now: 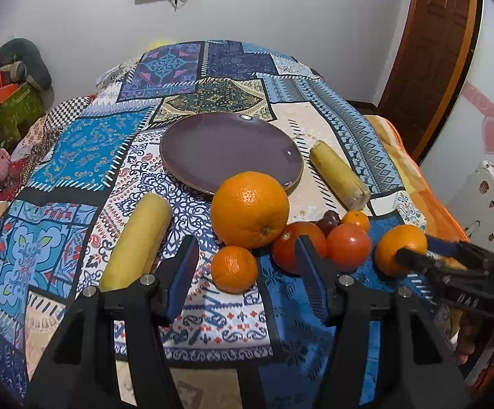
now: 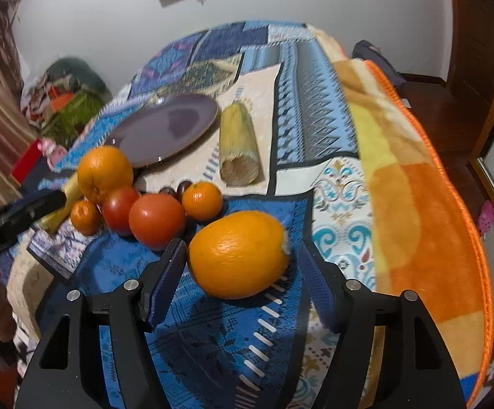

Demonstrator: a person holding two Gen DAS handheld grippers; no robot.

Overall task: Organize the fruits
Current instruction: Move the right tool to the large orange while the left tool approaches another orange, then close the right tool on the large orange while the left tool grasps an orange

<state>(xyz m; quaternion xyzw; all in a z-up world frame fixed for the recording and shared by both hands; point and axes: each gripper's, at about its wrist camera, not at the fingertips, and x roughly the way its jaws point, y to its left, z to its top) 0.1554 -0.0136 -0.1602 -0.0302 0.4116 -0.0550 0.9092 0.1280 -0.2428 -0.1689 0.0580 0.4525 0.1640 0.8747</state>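
Observation:
A purple plate point(image 1: 212, 143) point(image 2: 165, 126) lies on the patchwork cloth. In front of it sit a big orange point(image 1: 250, 209) point(image 2: 105, 173), two tomatoes point(image 1: 348, 245) point(image 2: 156, 220), a tangerine point(image 1: 356, 220) point(image 2: 201, 200) and dark grapes point(image 1: 328, 221). Two yellow cylindrical fruit pieces point(image 1: 137, 242) point(image 1: 339, 177) flank the plate. My left gripper point(image 1: 247, 267) is open, its pads on either side of a small tangerine point(image 1: 234, 269) without touching it. My right gripper point(image 2: 241, 267) straddles a second orange point(image 2: 238, 255) point(image 1: 397, 248) resting on the cloth, with a gap at the right pad.
The patchwork cloth point(image 1: 86, 143) covers a raised surface. An orange and yellow blanket point(image 2: 434, 204) drapes over its right edge. Piled clutter point(image 1: 11, 92) stands far left and a brown door point(image 1: 431, 54) far right. A wall closes the back.

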